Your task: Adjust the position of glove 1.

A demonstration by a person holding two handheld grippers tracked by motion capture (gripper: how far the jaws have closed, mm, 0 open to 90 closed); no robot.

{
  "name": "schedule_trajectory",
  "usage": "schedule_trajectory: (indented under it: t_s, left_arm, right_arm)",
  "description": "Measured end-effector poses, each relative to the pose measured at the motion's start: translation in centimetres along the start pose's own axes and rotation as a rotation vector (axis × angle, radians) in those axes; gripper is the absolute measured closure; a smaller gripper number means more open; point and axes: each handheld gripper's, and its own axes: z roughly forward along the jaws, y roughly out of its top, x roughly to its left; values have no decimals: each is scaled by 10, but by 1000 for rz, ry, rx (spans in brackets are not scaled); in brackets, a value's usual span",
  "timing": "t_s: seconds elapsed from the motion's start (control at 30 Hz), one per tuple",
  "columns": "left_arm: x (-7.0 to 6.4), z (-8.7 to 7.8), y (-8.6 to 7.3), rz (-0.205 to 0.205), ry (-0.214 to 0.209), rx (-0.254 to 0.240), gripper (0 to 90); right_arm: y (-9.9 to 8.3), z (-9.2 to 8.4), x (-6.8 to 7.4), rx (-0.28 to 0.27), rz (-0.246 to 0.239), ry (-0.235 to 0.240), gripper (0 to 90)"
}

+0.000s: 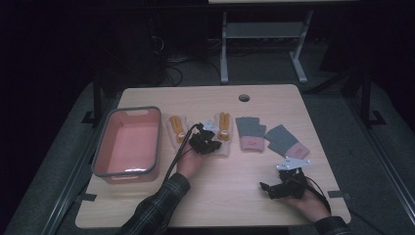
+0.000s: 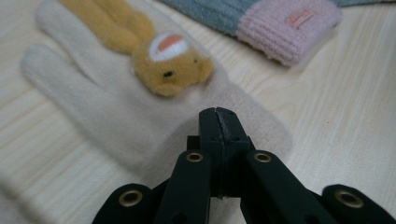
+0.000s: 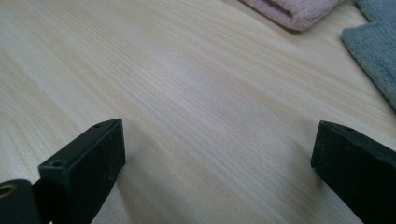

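Left claw (image 2: 218, 122), jaws pressed together at the cuff of the cream bear glove (image 2: 116, 107) lying on the desk (image 1: 235, 191), seems mid-pickup; next, lift toward the pink bin (image 1: 128, 142).

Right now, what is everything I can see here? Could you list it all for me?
basket: one, pink with grey rim, on the table's left side
cream gloves: two, cream with a yellow plush animal on each, beside the basket; the left gripper's tips are over the cuff of the right one
grey gloves: two, grey with pink cuffs, right of the cream pair
table: one, light wood
left gripper: one, black, jaws shut
right gripper: one, black, jaws open, near the table's front right
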Motion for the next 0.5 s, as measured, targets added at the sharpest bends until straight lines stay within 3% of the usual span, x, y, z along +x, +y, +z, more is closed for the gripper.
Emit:
schedule_trajectory:
  t_s: [0.27,0.5]
  left_arm:
    - [-3,-2,-1,9,-8,17,897]
    - [-11,-9,-11,-2,-55,16,897]
  right_arm:
    - [-1,-1,1,0,0,0,23]
    - [-1,-1,0,0,-1,1,23]
